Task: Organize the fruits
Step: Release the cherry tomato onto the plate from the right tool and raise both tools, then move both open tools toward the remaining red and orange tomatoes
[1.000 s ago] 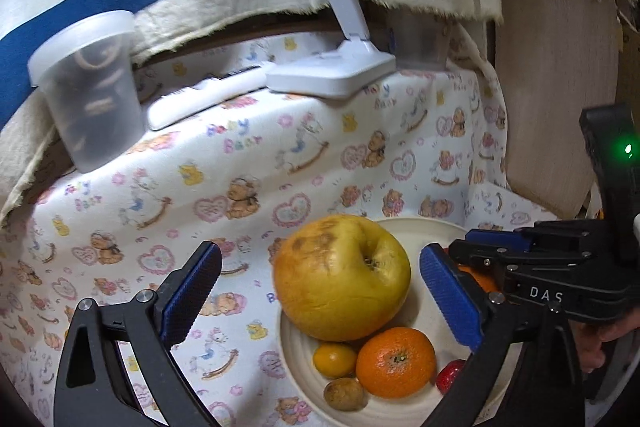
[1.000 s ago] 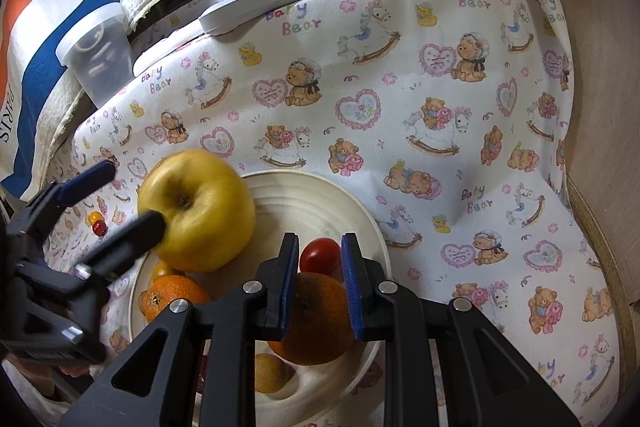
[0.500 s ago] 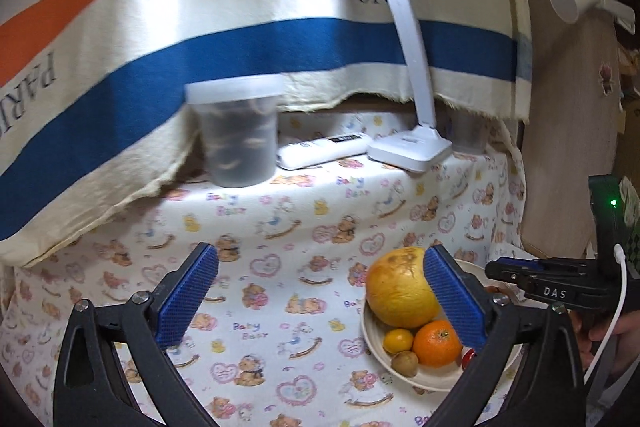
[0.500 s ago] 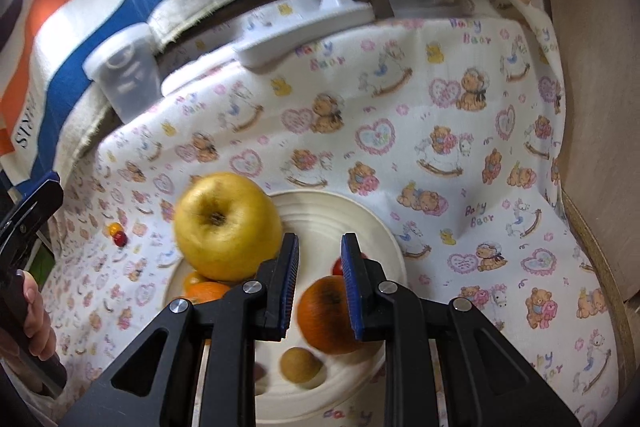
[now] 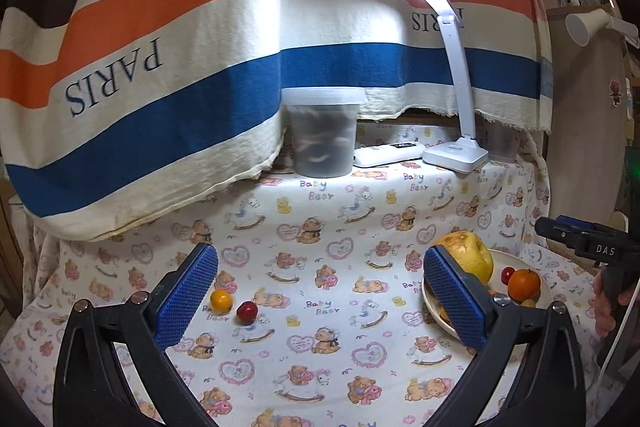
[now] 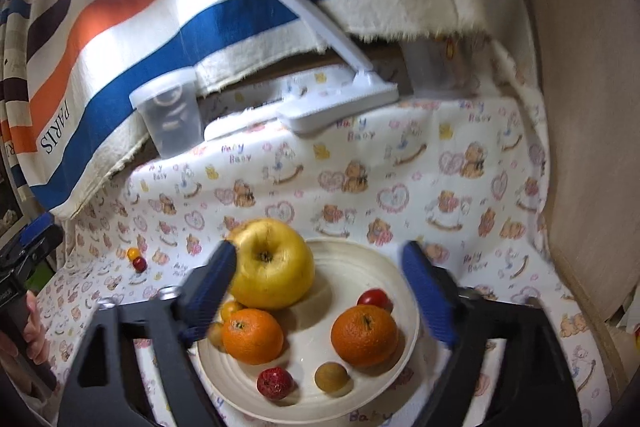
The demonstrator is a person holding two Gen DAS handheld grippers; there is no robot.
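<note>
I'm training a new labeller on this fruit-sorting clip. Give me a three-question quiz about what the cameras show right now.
1. True or false: the right gripper is shut on an orange.
2. How many small fruits lie on the cloth outside the plate?
3. Multiple choice: the biggest fruit on the plate is A) the yellow apple, B) the right-hand orange, C) the red cherry tomato.

Key:
1. False; its fingers stand wide open and hold nothing.
2. Two: a yellow cherry tomato and a red one, side by side near the left gripper.
3. A.
</note>
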